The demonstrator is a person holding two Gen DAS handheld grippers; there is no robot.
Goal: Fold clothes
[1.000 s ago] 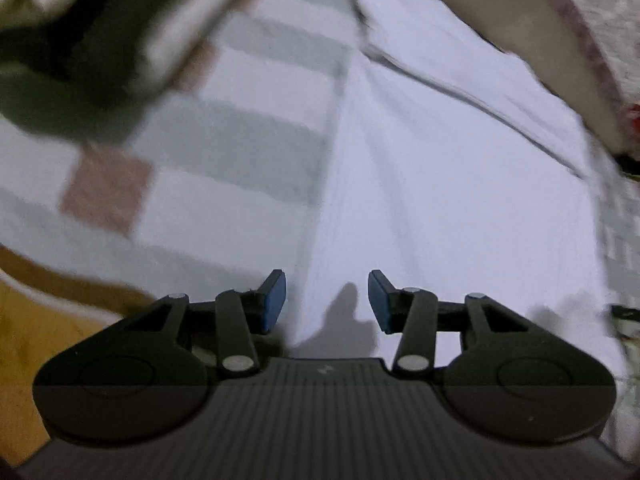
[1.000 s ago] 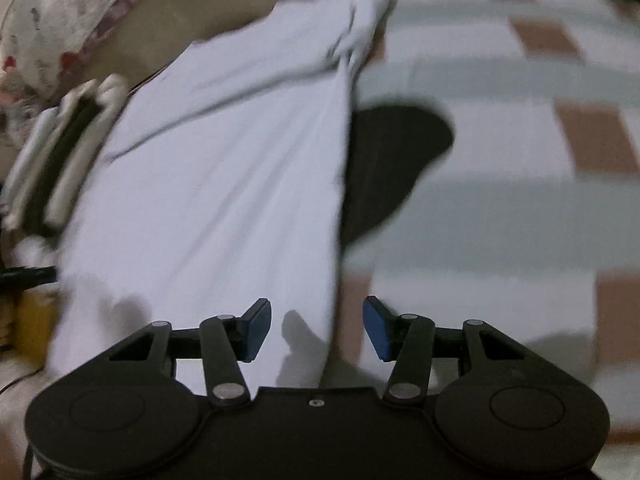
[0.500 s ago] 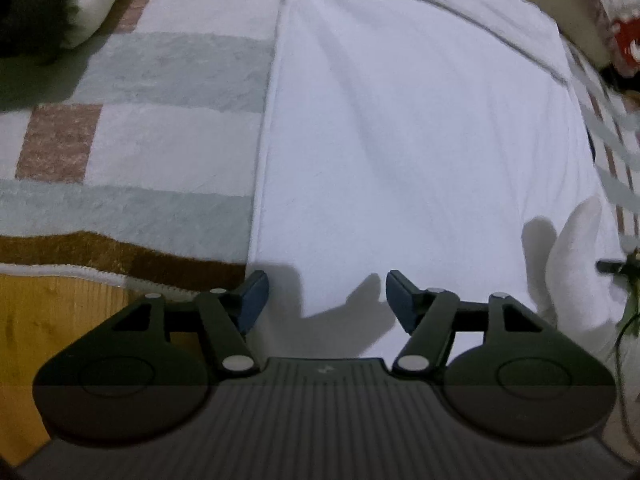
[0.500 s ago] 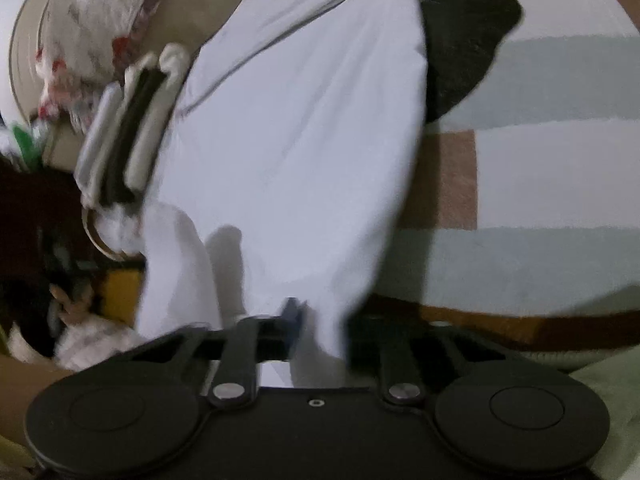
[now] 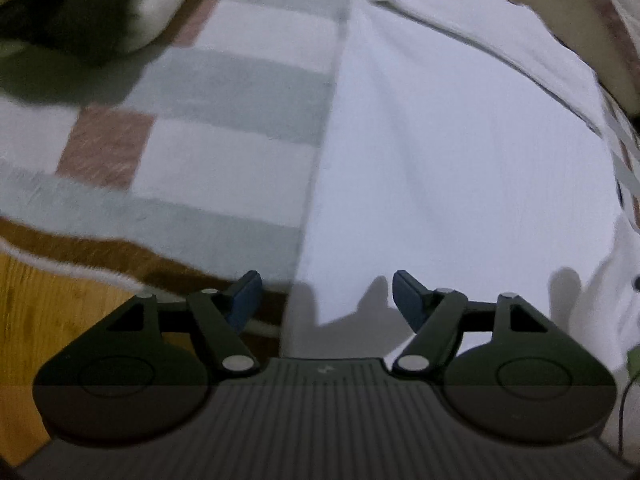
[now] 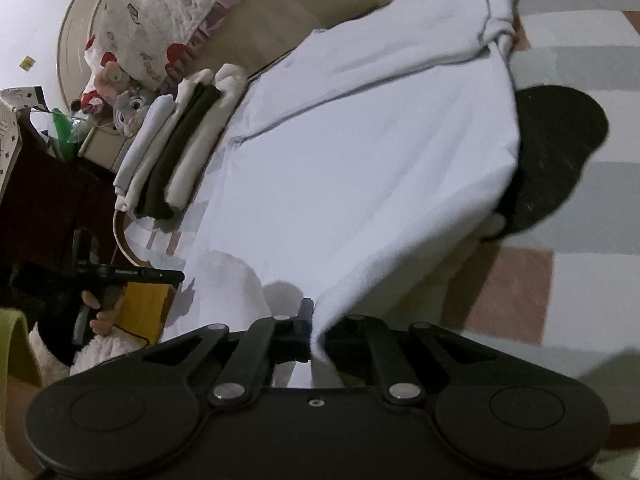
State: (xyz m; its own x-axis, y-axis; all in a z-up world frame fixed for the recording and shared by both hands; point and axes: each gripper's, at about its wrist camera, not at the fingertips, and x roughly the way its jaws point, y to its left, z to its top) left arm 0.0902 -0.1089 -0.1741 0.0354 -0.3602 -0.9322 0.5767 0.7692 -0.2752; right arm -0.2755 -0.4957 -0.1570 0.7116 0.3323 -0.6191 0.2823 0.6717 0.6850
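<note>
White cotton fabric of a large plain garment [image 6: 360, 168] lies spread over a checked rug with grey, white and brown squares [image 6: 580, 184]. In the right wrist view the right gripper [image 6: 316, 328] has its fingers closed tightly on the near corner of this garment, and the cloth rises from the fingers as a lifted, stretched sheet towards 12 o'clock. Under the lifted edge, at 2 o'clock, a dark shadow falls on the rug. At 10 o'clock a stack of folded white and dark clothes [image 6: 176, 152] rests beside the garment, and further at 11 o'clock lies a white quilted pillow with red hearts [image 6: 160, 12].

In the left wrist view the left gripper [image 5: 326, 300] has its blue fingers [image 5: 246, 298] wide apart and they hold nothing. They stand just over the near hem of the white garment [image 5: 460, 160], at its left edge, where it meets the rug [image 5: 200, 160]. A yellow wooden floor [image 5: 48, 312] shows at 8 o'clock.
</note>
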